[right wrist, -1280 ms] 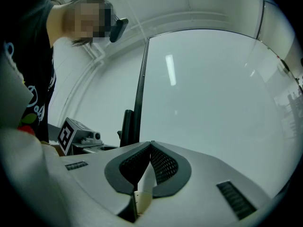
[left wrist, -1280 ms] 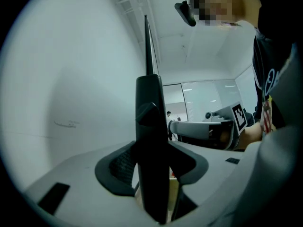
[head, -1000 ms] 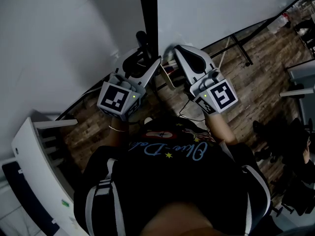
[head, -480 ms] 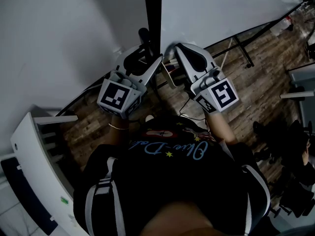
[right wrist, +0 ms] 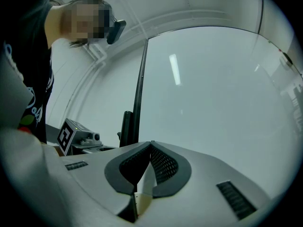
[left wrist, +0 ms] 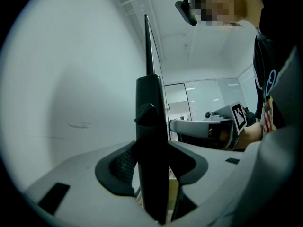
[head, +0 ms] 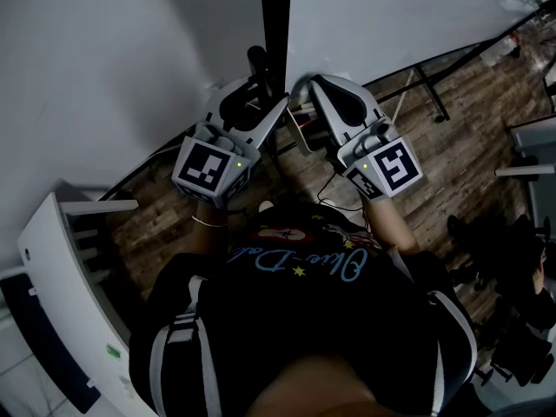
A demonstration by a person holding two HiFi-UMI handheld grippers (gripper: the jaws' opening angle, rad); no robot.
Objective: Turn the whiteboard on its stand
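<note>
The whiteboard (head: 408, 11) stands in front of me, its black edge (head: 274, 16) running up between two white faces. Below that edge is the stand's black upright (left wrist: 151, 141) with a small knob (head: 257, 59). My left gripper (head: 268, 102) has this upright between its jaws (left wrist: 151, 174), with both pads against it. My right gripper (head: 302, 85) is just right of it, near the board's lower edge. Its fingertips (right wrist: 150, 145) meet with nothing between them, and the white board face (right wrist: 213, 89) fills the view beyond. The upright (right wrist: 127, 126) shows to their left.
Black stand legs (head: 426, 85) stretch over the wood floor (head: 469, 146) at the right. A white rack (head: 61, 259) stands at the lower left. Dark chairs and gear (head: 521, 233) crowd the right edge. A small box (head: 300, 135) lies on the floor under the grippers.
Both grippers keep their places on and beside the upright. The black edge has drifted slightly to the right in the head view.
</note>
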